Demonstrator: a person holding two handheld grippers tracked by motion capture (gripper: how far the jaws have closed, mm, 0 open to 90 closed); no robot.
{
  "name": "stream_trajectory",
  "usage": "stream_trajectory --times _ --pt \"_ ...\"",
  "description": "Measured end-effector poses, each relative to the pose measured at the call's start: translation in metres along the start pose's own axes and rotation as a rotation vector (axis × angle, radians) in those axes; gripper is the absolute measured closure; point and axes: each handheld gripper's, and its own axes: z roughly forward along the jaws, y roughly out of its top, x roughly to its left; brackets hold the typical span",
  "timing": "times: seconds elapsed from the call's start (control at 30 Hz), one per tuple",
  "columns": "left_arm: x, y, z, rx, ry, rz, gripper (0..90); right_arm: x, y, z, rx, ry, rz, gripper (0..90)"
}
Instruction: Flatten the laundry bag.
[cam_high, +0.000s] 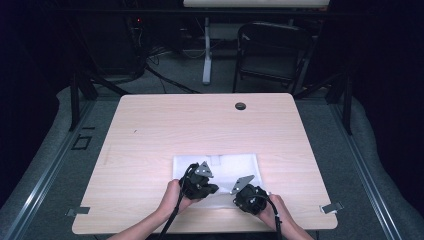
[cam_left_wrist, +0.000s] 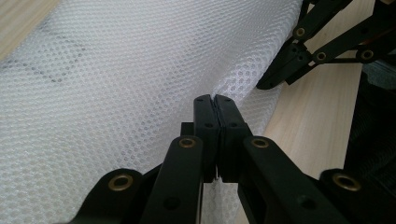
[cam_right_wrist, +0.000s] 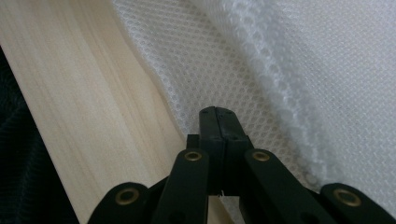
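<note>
The mesh (cam_left_wrist: 116, 84) is white, patterned all over with tiny round holes, with faint grey marks showing through. The desk (cam_high: 165, 125) under it is pale wood grain. Both tongs (cam_left_wrist: 215, 100) (cam_right_wrist: 217, 112) are black with brass-coloured rivets.

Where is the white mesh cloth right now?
In the high view, the mesh cloth lies on the near half of the table, just ahead of the person's hands. The left gripper and right gripper pinch its near edge.
</note>
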Motion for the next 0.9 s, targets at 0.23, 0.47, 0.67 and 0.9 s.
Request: stream_trajectory --times 0.23,0.47,0.67,0.9 --pt "0.000 0.006 -0.009 -0.033 0.021 -0.010 88.9 -0.001 0.000 -0.001 0.012 0.002 -0.006 90.0" --pt "0.007 0.008 -0.013 -0.039 0.037 -0.014 89.4 -0.002 0.000 -0.001 0.013 0.017 -0.014 90.0" --pt "0.011 0.010 -0.021 -0.058 0.043 -0.019 89.6 -0.001 0.000 -0.001 0.019 0.015 -0.014 90.0" --pt "0.016 0.020 -0.032 -0.090 0.047 -0.014 89.5 0.000 0.000 -0.002 0.033 0.013 -0.017 90.0"
